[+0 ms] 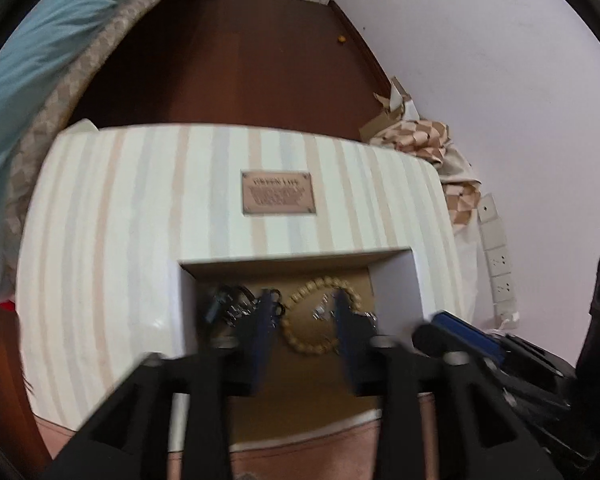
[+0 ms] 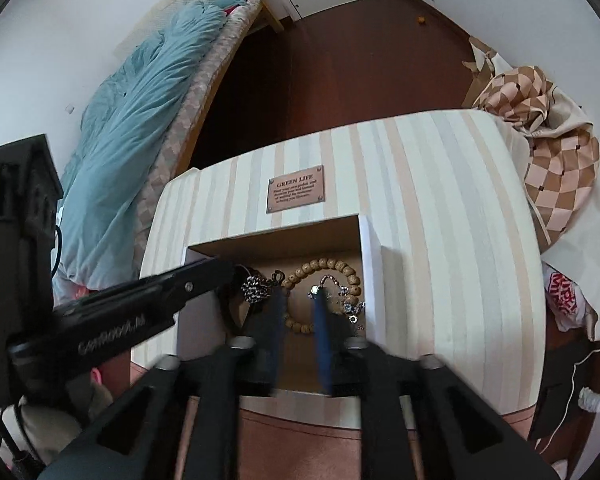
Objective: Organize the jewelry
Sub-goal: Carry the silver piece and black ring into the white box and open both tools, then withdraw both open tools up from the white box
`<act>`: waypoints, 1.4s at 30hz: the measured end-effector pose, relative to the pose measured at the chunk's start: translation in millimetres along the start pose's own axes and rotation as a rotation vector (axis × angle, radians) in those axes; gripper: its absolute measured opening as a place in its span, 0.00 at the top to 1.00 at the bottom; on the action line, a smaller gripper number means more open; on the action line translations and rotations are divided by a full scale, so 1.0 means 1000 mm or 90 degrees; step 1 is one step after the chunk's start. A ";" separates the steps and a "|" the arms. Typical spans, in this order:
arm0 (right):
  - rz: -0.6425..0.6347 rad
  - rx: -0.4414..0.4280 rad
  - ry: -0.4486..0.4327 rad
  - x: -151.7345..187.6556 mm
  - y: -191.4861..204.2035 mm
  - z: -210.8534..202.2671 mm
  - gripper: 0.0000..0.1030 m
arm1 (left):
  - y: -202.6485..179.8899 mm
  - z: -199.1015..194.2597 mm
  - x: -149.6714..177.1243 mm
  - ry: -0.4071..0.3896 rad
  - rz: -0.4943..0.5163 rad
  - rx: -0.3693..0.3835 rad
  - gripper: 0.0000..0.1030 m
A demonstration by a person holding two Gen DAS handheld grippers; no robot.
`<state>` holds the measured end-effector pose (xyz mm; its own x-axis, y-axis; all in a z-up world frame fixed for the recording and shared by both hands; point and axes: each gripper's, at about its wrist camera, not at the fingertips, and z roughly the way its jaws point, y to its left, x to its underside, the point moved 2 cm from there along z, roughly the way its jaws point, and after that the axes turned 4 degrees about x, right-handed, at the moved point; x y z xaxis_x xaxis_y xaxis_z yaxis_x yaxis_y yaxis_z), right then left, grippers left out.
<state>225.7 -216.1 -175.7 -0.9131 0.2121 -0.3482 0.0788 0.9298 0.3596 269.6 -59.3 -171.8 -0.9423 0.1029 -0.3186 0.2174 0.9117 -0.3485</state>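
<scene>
A striped box (image 1: 140, 208) with a "GREEN LIFE" plate has an open brown compartment (image 1: 324, 396). A wooden bead bracelet (image 1: 300, 342) lies in it, with a silver chain (image 1: 236, 308) to its left. My left gripper (image 1: 306, 304) is open, its fingers straddling the bracelet's left part. In the right wrist view the bracelet (image 2: 342, 268) and silver chain (image 2: 254, 288) lie in the compartment of the box (image 2: 440, 240). My right gripper (image 2: 298, 300) hangs open over the bracelet, a small silver charm (image 2: 313, 291) by its right fingertip. The left gripper's body (image 2: 140, 308) crosses from the left.
A bed with a teal duvet (image 2: 140, 128) stands at the left. Dark brown floor (image 1: 240, 60) lies beyond the box. Checkered cloth and cardboard (image 2: 552, 160) are piled at the right by a white wall. A power strip (image 1: 498, 256) hangs at the right.
</scene>
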 end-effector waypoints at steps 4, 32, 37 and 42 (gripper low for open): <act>-0.007 0.013 -0.008 -0.001 0.002 -0.009 0.61 | 0.012 -0.017 -0.003 -0.029 -0.004 -0.027 0.30; -0.092 0.266 -0.064 0.072 0.031 -0.076 0.01 | 0.010 -0.099 0.108 -0.145 0.010 -0.207 0.01; -0.102 0.275 -0.100 0.091 0.048 -0.120 0.01 | -0.005 -0.141 0.129 -0.180 0.009 -0.206 0.01; -0.106 0.272 -0.145 0.109 0.068 -0.170 0.01 | -0.021 -0.190 0.146 -0.222 0.015 -0.198 0.01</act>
<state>63.7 -180.6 -41.3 -0.8204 0.0658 -0.5681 0.1394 0.9864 -0.0871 79.1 12.0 -43.3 -0.7844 0.0342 -0.6193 0.1010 0.9922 -0.0731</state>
